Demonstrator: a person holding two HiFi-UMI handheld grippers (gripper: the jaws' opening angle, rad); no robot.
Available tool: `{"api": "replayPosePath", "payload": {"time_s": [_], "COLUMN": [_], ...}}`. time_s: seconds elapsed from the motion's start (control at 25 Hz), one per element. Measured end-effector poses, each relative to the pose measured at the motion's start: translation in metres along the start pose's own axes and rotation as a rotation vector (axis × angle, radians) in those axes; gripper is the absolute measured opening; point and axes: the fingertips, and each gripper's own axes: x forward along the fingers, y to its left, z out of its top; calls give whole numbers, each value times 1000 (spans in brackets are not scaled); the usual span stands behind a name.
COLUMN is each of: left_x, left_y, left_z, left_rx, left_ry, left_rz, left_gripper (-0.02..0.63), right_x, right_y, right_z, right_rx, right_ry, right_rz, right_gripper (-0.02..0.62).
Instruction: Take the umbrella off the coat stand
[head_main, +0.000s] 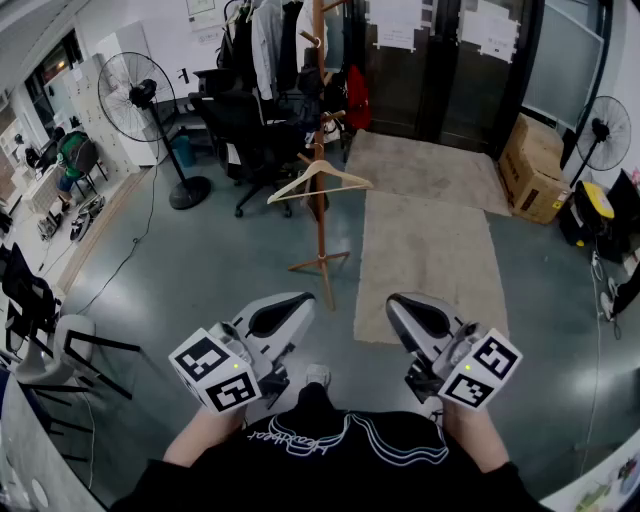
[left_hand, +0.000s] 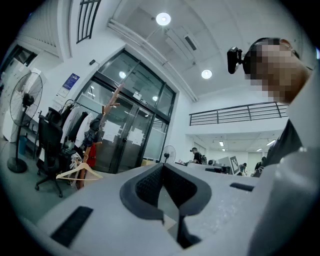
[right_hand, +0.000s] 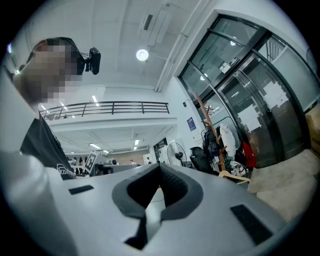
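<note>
So, nearest in the head view, the left gripper (head_main: 298, 302) and the right gripper (head_main: 402, 306) are both held low in front of the person's body, roughly level. Each has its jaws closed right up with nothing between them. That makes two grippers, both empty.

Past them there's bare grey floor (head_main: 200, 270), then one wooden coat stand (head_main: 320, 215), well apart from both grippers, so the reach hasn't started. One empty wooden hanger (head_main: 320, 178) hangs partway up the pole. Higher up the pegs are crowded with dark and white clothes.

The umbrella isn't clearly readable from here. The best guess is the single red item (head_main: 358, 97) hanging on the stand's right side near the top, but it's too small to be sure.

If that's it, a folded umbrella should be light, with a stiff shaft inside soft, slippery fabric. Pinching the fabric would probably just slide or bunch, so the handle or the firm middle of the shaft looks like the spot to clamp. It likely needs lifting up off the peg rather than pulling straight out, and the neighbouring coats could snag.

Further back:
- two beige mats (head_main: 430, 250)
- two standing fans, one left (head_main: 140, 88) and one right (head_main: 604, 130)
- one cardboard box (head_main: 533, 170)
- dark glass doors (head_main: 440, 70) behind it all
</note>
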Motion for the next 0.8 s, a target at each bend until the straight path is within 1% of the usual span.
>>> {"api": "replayPosePath", "payload": {"time_s": [0.24, 0.36, 0.48, 0.72, 0.8], "left_x": [-1, 1, 3, 7, 8], "left_y": [-15, -17, -19, -13, -5], "left_z": [1, 1, 3, 6, 6], "left_rx": [17, 24, 39, 68, 85], "left_ry": [5, 12, 8, 0, 12], "left_rz": [-7, 2, -6, 0, 17], "left_gripper": [6, 6, 6, 6, 7], "right_x": [-9, -12, -12, -7, -4], "right_y": [6, 3, -3, -13, -17], "right_z": [1, 3, 6, 7, 7], "right_rx": [-9, -16, -37, -29, -26], "right_ry": [9, 6, 2, -5, -7], "right_rz": [-1, -21, -43, -41, -36], "right_gripper": [3, 3, 3, 3, 3]}}
